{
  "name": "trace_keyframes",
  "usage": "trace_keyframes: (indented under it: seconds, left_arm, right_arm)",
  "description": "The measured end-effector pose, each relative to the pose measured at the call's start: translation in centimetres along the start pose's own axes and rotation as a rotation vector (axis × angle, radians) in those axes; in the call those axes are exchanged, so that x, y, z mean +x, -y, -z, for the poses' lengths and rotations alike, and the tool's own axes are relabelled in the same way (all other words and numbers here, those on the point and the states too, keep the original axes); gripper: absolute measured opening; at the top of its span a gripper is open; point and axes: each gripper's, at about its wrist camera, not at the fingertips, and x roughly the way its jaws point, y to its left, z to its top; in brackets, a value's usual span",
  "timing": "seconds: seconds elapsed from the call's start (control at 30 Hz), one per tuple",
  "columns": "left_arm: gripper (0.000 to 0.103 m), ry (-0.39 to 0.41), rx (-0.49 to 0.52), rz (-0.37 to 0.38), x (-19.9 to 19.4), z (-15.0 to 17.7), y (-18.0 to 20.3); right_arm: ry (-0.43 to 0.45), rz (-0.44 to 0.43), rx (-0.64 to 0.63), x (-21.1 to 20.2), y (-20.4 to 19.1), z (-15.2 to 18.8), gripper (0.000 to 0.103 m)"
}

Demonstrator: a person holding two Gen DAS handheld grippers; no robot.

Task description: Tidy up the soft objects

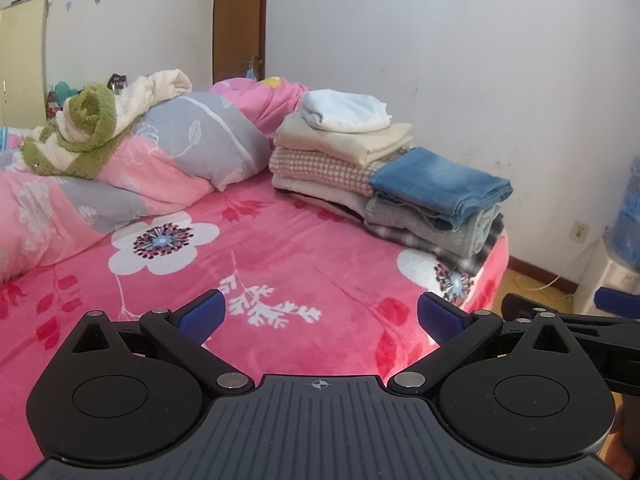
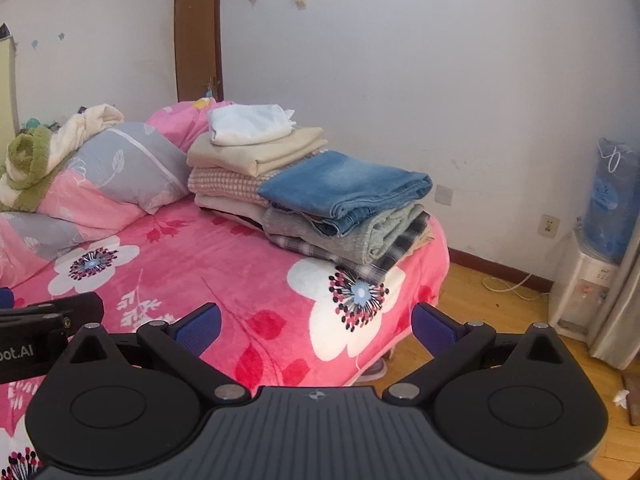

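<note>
A bed (image 1: pixel 280 248) under a pink flowered blanket (image 2: pixel 208 264) carried everything. At its far right corner sat two touching stacks of folded clothes (image 1: pixel 384 184), the nearer one topped with blue denim (image 2: pixel 348 184). Along the far left edge lay pink and grey pillows (image 1: pixel 188 148), with a green and cream plush blanket (image 1: pixel 92 120) heaped on top

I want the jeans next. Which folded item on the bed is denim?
The blue faded denim piece topping the nearer stack; the others are white, beige, pink-checked, grey or plaid.
</note>
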Motion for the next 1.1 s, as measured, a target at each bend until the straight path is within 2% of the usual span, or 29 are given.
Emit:
trace_keyframes:
  seconds: [0.43,0.63,0.93,1.1]
  left_arm:
    - [0.103,-0.024,0.001,-0.017,0.1,-0.4,0.3]
    - [0.103,-0.034,-0.002,0.001,0.1,-0.4,0.2]
    - [0.103,-0.030,0.007,0.027,-0.2,-0.4,0.3]
    - [0.103,-0.037,-0.009,0.017,0.0,-0.4,0.1]
  right_arm:
    - [-0.009,0.059,0.030,-0.1,0.4,0.1,0.103]
    - [-0.013,0.079,0.060,-0.2,0.8,0.0,0.103]
    - [-0.010,0.089,0.043,-0.4,0.2,0.1,0.103]
    - [-0.011,0.090,0.019,-0.3,-0.2,0.2,0.103]
